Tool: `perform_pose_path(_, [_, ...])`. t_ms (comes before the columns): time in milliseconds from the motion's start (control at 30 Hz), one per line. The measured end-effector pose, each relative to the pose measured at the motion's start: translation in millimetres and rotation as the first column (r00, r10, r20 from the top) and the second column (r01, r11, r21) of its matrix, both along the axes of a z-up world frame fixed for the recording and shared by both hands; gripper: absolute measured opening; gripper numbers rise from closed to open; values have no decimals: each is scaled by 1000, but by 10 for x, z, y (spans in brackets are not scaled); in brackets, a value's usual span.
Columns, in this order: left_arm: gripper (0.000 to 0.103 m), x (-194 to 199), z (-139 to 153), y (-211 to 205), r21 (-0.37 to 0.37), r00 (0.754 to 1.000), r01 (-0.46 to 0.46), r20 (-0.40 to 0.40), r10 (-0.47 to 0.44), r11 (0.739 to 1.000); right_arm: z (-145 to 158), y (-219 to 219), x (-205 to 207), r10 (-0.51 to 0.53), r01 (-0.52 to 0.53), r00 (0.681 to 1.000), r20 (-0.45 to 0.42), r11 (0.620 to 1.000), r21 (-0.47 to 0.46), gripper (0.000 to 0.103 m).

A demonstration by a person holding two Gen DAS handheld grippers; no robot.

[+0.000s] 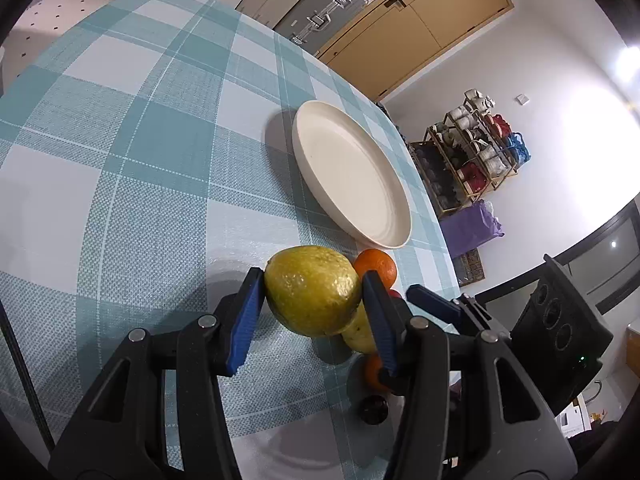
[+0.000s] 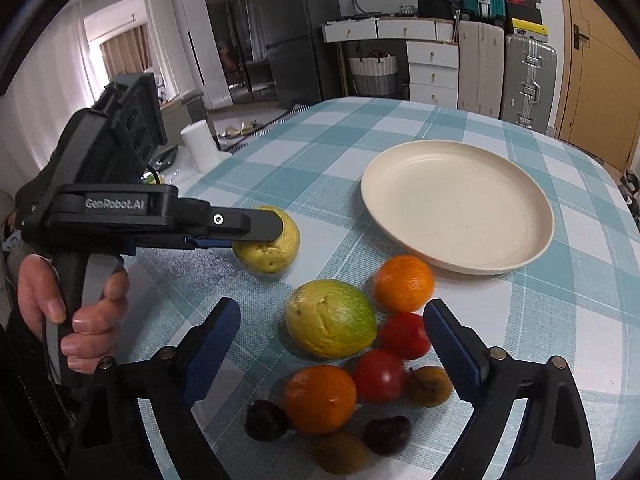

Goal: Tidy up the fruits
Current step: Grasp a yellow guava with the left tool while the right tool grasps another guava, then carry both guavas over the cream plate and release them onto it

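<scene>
Checked teal cloth covers the table [image 2: 520,300]. Low in the right wrist frame, the right gripper [image 2: 340,344] stands released over a tight fruit pile [image 2: 352,380]; closing there could nudge an orange [image 2: 404,282] into rolling. At centre left, the left gripper [image 1: 314,300] grasps a yellow-green fruit [image 1: 312,290]; its rounded skin might slip. Beyond, the plate [image 2: 456,262] sits empty.

Two yellow-green guavas [image 2: 331,318], two oranges [image 2: 404,283], two red fruits [image 2: 404,335], two dark plums [image 2: 266,420], one plate [image 2: 456,204].
</scene>
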State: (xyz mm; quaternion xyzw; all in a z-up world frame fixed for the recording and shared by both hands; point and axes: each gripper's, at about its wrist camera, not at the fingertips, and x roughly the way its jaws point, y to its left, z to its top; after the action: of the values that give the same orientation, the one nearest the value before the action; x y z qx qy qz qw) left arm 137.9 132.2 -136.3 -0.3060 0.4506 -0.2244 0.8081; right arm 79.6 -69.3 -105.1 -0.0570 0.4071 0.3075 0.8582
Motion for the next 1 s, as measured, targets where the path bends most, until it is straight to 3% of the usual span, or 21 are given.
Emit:
perform_pose_path(233, [47, 1, -35, 33, -13, 1000, 5, -6, -5, 1000, -73, 146, 11, 11, -11, 1000, 3, 995, -94, 81])
perform_pose_path(333, [47, -11, -42, 41, -14, 1000, 6, -7, -6, 1000, -98, 234, -4, 21, -17, 999, 27, 987, -159, 73])
perform_pose_path(467, [47, -34, -52, 53, -16, 1000, 7, -12, -7, 1000, -178, 335, -35, 32, -23, 999, 35, 969, -248, 53])
perform_pose_path(533, [47, -39, -47, 65, -17, 1000, 5, -12, -5, 1000, -199, 350, -42, 35, -24, 999, 40, 965, -263, 53])
perform_pose_path(633, [47, -47, -30, 72, -12, 1000, 2, -12, -2, 1000, -198, 309, -16, 25, -17, 999, 30, 971, -238, 52])
perform_pose_path(900, [47, 4, 55, 84, -6, 1000, 11, -25, -11, 1000, 96, 23, 50, -10, 11, 999, 42, 1000, -22, 52])
perform_pose_path(1000, [47, 30, 115, 77, 7, 1000, 12, -27, -12, 1000, 220, -59, 74, -40, 39, 996, 78, 999, 15, 52])
